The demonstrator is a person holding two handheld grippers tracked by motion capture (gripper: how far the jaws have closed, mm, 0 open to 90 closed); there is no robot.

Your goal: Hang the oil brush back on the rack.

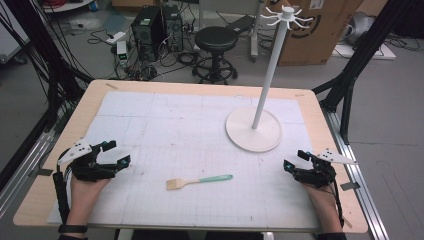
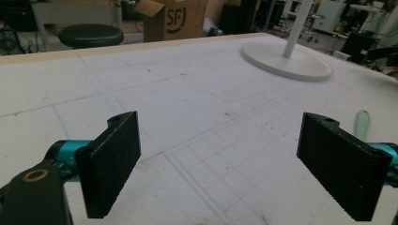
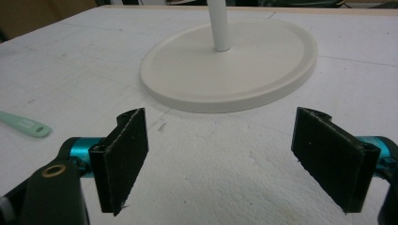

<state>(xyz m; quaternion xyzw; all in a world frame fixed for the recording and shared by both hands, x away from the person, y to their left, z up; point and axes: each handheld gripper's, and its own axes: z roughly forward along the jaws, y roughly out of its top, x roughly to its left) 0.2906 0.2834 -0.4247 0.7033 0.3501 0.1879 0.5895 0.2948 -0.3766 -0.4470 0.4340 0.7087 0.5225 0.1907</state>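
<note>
A small brush (image 1: 199, 181) with a mint-green handle and pale bristles lies flat on the white mat (image 1: 200, 130), near the front middle. The tip of its handle (image 2: 362, 123) shows past my left gripper's right jaw, and its handle end (image 3: 23, 124) lies at the left edge of the right gripper view. A white stand with a round base (image 1: 254, 130) and a tall pole topped by hooks (image 1: 286, 16) rises at the right middle. My left gripper (image 1: 116, 153) rests open at the table's left. My right gripper (image 1: 296, 160) rests open at the right. Nothing is between either pair of jaws.
The stand's base (image 3: 225, 65) lies just ahead of my right gripper. Beyond the table's far edge stand a black stool (image 1: 215, 42), computer towers (image 1: 156, 27) and a cardboard box (image 1: 320, 30). Black frame struts (image 1: 360, 55) flank the table.
</note>
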